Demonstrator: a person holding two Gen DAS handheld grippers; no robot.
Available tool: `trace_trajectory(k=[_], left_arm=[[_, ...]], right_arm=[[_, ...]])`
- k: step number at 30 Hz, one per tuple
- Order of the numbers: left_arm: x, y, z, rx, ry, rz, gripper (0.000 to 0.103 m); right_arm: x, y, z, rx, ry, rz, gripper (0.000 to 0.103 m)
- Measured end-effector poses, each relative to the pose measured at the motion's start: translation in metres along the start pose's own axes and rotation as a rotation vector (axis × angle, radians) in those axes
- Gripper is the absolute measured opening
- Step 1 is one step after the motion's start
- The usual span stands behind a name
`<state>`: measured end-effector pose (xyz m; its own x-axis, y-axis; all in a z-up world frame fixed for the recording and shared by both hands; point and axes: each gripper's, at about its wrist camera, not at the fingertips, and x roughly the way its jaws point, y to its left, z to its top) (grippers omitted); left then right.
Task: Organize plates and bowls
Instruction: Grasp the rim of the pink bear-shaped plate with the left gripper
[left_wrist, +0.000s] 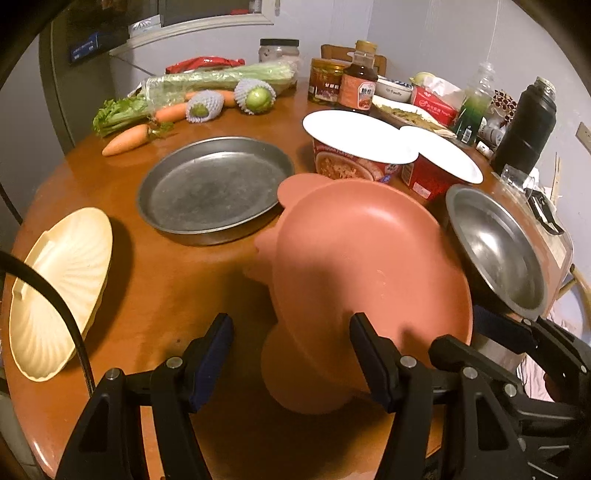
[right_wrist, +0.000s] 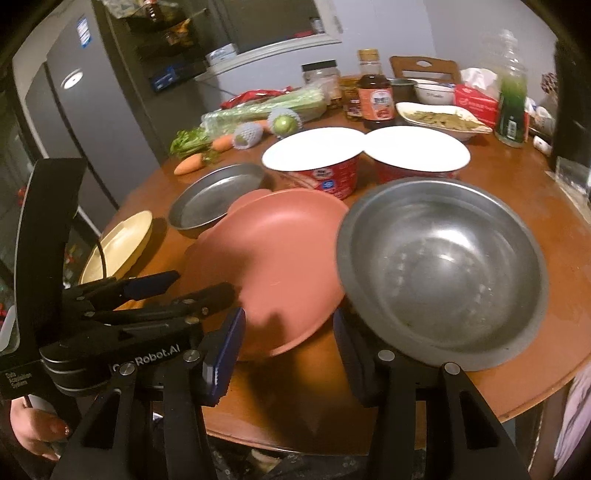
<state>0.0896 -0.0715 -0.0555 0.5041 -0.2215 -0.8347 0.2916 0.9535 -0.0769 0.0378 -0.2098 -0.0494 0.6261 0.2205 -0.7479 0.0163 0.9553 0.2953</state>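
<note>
1. Left gripper (left_wrist: 291, 360): tilted steeply down over the near table edge, jaws set moderately apart, nothing pinched; right pad against or just over the near rim of the pink plate (left_wrist: 369, 266), contact unclear.
2. Right gripper (right_wrist: 288, 354): angled down likewise, jaws part-open and empty, right finger just beside the near rim of the steel bowl (right_wrist: 443, 273).
3. Bare hand (right_wrist: 35, 428) at the lower left of the right wrist view, wrapped around the left gripper's handle.
4. Pink plate tilted, one edge overlapping the steel bowl's rim.
5. Cream shell dish (left_wrist: 59, 291) at the left on the wooden table (left_wrist: 166, 280).
6. Flat metal pan (left_wrist: 214, 190) behind the pink plate.
7. Further back: two noodle cups (left_wrist: 354, 147), then carrots (left_wrist: 125, 140).
</note>
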Motion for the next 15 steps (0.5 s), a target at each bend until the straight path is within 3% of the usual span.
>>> trace_trajectory(k=[15], left_arm=[[-0.02, 0.041, -0.023, -0.044, 0.017, 0.05, 0.064]], right_arm=[[0.007, 0.045, -0.009, -0.087, 0.053, 0.057, 0.052]])
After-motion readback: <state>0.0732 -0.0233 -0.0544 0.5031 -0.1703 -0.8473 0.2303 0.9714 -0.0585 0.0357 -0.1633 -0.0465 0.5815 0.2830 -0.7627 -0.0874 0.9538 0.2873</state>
